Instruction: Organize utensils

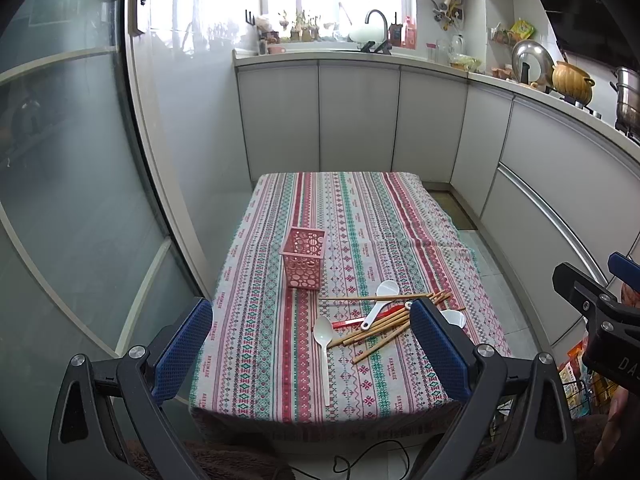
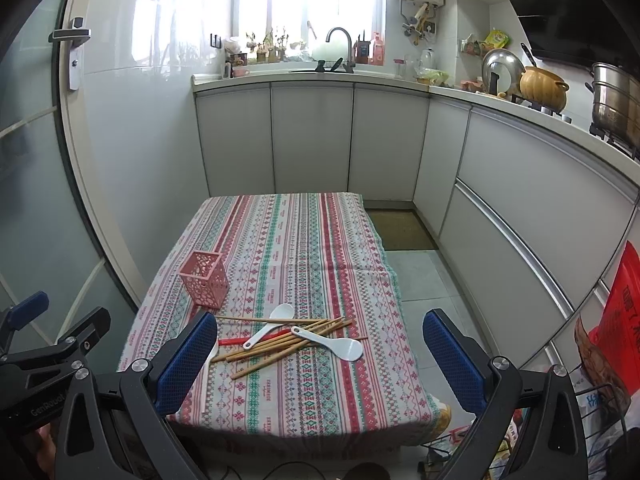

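A pink perforated holder [image 1: 303, 258] [image 2: 203, 277] stands upright on the striped tablecloth [image 1: 344, 216] [image 2: 304, 240]. Near the front edge lies a loose pile of bamboo chopsticks [image 1: 384, 326] [image 2: 280, 346], white plastic spoons [image 1: 323, 334] [image 2: 344, 346] and a red utensil [image 1: 352, 322] [image 2: 248, 340]. My left gripper [image 1: 312, 352] is open and empty, held before the table's near edge. My right gripper [image 2: 320, 364] is open and empty, also at the near edge, with the pile between its fingers in view.
White kitchen cabinets [image 2: 312, 136] run along the back and right, with a sink, pots and bottles on the counter. A glass door [image 1: 72, 160] is on the left. A brown mat [image 2: 400, 230] lies on the floor past the table. A wire rack with packages [image 2: 592, 420] stands at the right.
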A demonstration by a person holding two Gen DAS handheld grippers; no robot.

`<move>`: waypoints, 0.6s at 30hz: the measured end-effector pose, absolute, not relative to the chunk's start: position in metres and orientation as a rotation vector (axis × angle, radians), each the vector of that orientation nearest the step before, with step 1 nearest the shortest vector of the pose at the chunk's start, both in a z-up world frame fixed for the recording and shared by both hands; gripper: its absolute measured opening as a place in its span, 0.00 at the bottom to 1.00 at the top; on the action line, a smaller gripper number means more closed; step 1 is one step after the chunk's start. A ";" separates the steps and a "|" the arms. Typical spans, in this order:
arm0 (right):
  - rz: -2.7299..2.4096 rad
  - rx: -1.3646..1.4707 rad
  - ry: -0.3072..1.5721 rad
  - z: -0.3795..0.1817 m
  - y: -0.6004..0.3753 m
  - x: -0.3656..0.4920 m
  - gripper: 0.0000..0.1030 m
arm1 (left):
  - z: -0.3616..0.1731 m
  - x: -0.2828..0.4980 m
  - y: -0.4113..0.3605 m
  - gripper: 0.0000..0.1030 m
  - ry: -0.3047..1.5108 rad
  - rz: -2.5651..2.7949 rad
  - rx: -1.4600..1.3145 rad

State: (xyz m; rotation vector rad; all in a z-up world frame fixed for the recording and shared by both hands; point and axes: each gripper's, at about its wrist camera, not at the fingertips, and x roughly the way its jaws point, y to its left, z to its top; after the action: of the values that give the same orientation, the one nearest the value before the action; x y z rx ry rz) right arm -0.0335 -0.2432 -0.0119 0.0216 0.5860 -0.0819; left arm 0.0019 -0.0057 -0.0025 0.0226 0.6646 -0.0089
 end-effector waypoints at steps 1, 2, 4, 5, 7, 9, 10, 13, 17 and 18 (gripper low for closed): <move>-0.082 0.022 0.586 -0.012 -0.243 -0.034 1.00 | -0.003 0.002 -0.006 0.97 0.665 -0.009 0.022; -0.082 0.021 0.585 -0.013 -0.243 -0.034 1.00 | -0.002 0.002 -0.006 0.97 0.665 -0.009 0.022; -0.081 0.022 0.586 -0.013 -0.243 -0.034 1.00 | -0.003 0.002 -0.006 0.97 0.664 -0.008 0.023; -0.080 0.022 0.586 -0.013 -0.244 -0.033 1.00 | -0.003 0.002 -0.006 0.97 0.664 -0.008 0.023; -0.078 0.021 0.587 -0.013 -0.243 -0.034 1.00 | -0.002 0.002 -0.006 0.97 0.664 -0.009 0.023; -0.077 0.021 0.587 -0.011 -0.244 -0.033 1.00 | -0.002 0.002 -0.006 0.97 0.664 -0.009 0.023; -0.077 0.021 0.587 -0.012 -0.243 -0.033 1.00 | -0.002 0.002 -0.006 0.97 0.664 -0.009 0.023; -0.078 0.023 0.588 -0.012 -0.243 -0.033 1.00 | -0.002 0.002 -0.006 0.97 0.664 -0.009 0.024; -0.078 0.022 0.587 -0.013 -0.243 -0.034 1.00 | -0.001 0.002 -0.005 0.97 0.664 -0.008 0.022; -0.078 0.022 0.587 -0.012 -0.243 -0.034 1.00 | -0.002 0.002 -0.005 0.97 0.664 -0.007 0.022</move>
State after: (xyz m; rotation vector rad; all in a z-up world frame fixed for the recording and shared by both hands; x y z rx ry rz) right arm -0.0338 -0.2435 -0.0124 0.0225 0.5865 -0.0777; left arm 0.0024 -0.0050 -0.0016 0.0218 0.6641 -0.0071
